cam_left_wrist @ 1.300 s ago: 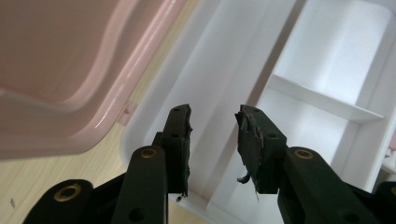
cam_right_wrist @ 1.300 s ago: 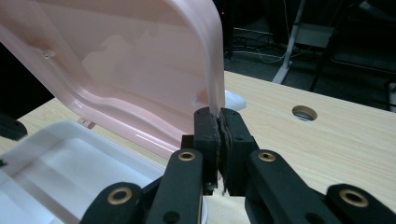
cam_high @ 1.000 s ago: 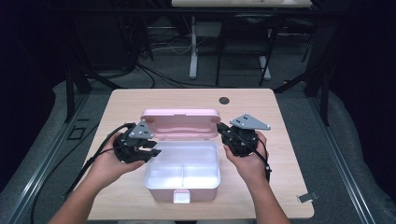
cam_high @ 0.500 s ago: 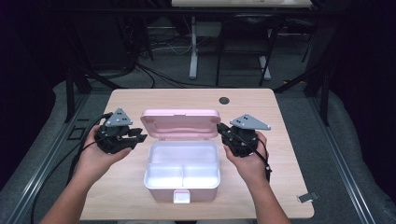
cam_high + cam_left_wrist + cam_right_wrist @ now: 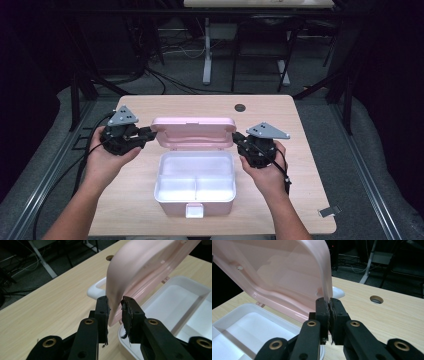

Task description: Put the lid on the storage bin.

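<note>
On the table, middle: lunch box, white, two compartments, its small latch tab facing the person
Lid: pink lid, hinged at the far edge of the box, standing raised and leaning a little toward the far side, its hollow inner face turned toward the person
Left gripper: at the left edge of the lid; in the left gripper view the lid's rim sits between the two black jaws, which have just been closing; a thin gap shows beside the rim on each side, so the pads do not press on it yet
Right gripper: at the right edge of the lid; in the right gripper view its jaws are pinched tight on the lid's rim, pads meeting around the thin pink edge
Hands: left hand and right hand each wrapped around a gripper, either side of the box
Far side of the table: round cable hole, well apart from the box
</note>
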`<state>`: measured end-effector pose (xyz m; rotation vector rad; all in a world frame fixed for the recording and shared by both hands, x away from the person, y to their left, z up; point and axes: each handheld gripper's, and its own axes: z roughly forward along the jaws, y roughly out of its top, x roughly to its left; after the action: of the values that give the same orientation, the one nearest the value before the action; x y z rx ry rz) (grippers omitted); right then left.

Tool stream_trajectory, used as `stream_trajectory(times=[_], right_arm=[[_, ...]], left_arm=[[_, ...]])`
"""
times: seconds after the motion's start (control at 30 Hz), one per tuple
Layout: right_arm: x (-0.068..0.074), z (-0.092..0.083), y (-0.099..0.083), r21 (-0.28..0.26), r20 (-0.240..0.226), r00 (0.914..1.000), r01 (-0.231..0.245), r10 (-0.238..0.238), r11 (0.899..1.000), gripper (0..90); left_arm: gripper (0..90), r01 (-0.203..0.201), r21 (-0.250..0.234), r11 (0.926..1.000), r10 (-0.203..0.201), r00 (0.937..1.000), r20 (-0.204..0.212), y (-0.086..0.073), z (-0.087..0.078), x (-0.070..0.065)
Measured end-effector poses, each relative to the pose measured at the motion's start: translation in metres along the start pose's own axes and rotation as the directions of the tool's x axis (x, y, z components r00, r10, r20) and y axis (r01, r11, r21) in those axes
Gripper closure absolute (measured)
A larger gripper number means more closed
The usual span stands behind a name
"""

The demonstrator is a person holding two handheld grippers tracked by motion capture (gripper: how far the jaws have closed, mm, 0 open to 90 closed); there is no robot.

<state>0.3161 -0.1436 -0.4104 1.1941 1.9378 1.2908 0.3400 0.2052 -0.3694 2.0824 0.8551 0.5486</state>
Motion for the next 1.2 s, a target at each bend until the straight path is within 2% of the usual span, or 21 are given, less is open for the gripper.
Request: stream_trajectory(times=[0.23, 0.53, 0.57, 0.7, 1.2], right_arm=[[0.0, -0.001, 0.0, 0.003, 0.002, 1.0, 0.001, -0.001, 1.0, 86.5], [-0.001, -0.002, -0.001, 0.005, -0.017, 0.9998, -0.007, 0.007, 1.0, 84.4], [0.0, -0.001, -0.001, 0.001, -0.026, 0.9996, -0.007, 0.007, 1.0, 80.7], [0.002, 0.0, 0.0, -0.003, -0.014, 0.9999, 0.004, -0.004, 1.0, 80.7], [0.002, -0.008, 0.004, -0.009, -0.037, 0.9993, -0.007, 0.007, 1.0, 80.8]], left_arm=[[74.8, 0.01, -0.05, 0.9987, -0.011, 0.9999, -0.006, 0.002, 0.002, -0.002], [78.7, -0.013, -0.044, 0.999, 0.012, 0.9992, -0.038, 0.003, 0.003, -0.005], [78.8, -0.018, -0.044, 0.9989, 0.016, 0.999, -0.041, 0.002, 0.002, -0.005], [78.8, -0.021, -0.044, 0.9988, 0.019, 0.999, -0.041, 0.002, 0.002, -0.006], [77.0, -0.022, -0.047, 0.9986, 0.021, 0.9995, -0.025, -0.003, -0.006, -0.011]])
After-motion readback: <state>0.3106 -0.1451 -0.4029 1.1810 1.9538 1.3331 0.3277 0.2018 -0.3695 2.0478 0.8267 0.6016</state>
